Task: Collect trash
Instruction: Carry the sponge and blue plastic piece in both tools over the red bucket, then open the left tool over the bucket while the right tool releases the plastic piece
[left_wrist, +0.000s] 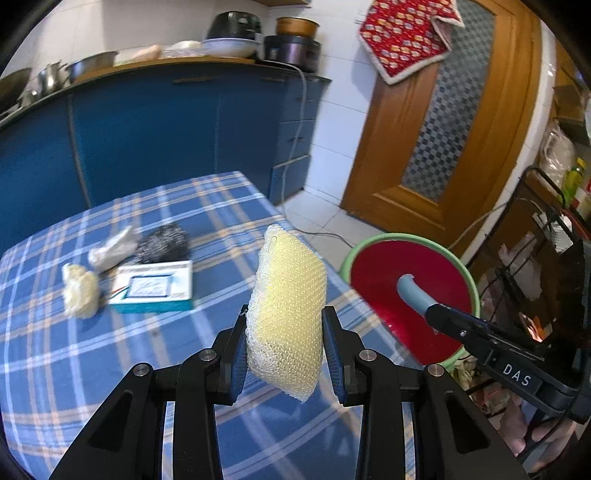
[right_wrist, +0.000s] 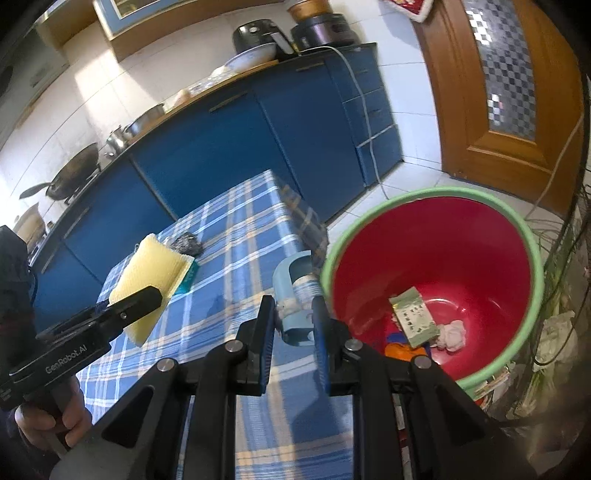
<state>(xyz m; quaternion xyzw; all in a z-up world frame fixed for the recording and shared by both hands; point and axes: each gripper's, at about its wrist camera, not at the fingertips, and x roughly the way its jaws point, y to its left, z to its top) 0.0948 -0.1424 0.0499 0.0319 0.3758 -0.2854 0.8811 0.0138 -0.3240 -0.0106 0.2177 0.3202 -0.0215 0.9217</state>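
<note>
My left gripper (left_wrist: 284, 328) is shut on a yellow mesh-covered sponge (left_wrist: 288, 302) and holds it upright above the blue plaid table (left_wrist: 74, 369); the sponge also shows in the right wrist view (right_wrist: 151, 280). My right gripper (right_wrist: 293, 314) is shut on a light blue curved plastic piece (right_wrist: 295, 291) at the table's right edge, beside the red bin (right_wrist: 443, 266) with a green rim. In the left wrist view that blue piece (left_wrist: 412, 291) hangs over the bin (left_wrist: 380, 280). The bin holds a green packet (right_wrist: 412, 319) and a crumpled tissue (right_wrist: 452, 334).
On the table lie a teal-and-white box (left_wrist: 153, 288), a dark steel-wool scrubber (left_wrist: 162, 242), a crumpled clear wrapper (left_wrist: 110, 249) and a pale crumpled wad (left_wrist: 81, 290). Blue cabinets (left_wrist: 166, 129) stand behind, a wooden door (left_wrist: 443, 129) and a wire rack (left_wrist: 546, 240) at right.
</note>
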